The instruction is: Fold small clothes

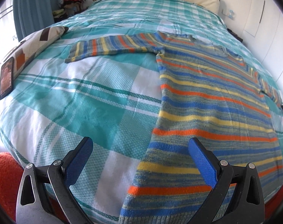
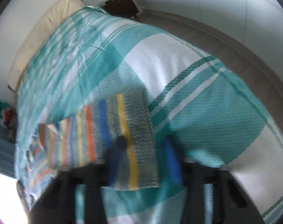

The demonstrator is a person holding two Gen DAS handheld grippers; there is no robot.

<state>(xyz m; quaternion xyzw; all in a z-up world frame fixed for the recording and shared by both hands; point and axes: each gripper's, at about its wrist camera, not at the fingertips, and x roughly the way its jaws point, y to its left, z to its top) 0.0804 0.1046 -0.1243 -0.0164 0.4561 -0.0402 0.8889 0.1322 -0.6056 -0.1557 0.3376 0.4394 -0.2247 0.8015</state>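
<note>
A: Left wrist view: the striped sweater (image 1: 212,100) lies flat on the checked bedspread (image 1: 81,100), filling the right half of the frame, one sleeve stretched toward upper centre. Nothing looks folded yet.

B: And the left gripper (image 1: 139,149)?

A: Spread wide over the hem's edge, gripping nothing. The right gripper (image 2: 143,149) is blurred; its fingers straddle the sleeve cuff (image 2: 139,130) at lower centre, apparently parted.
</note>
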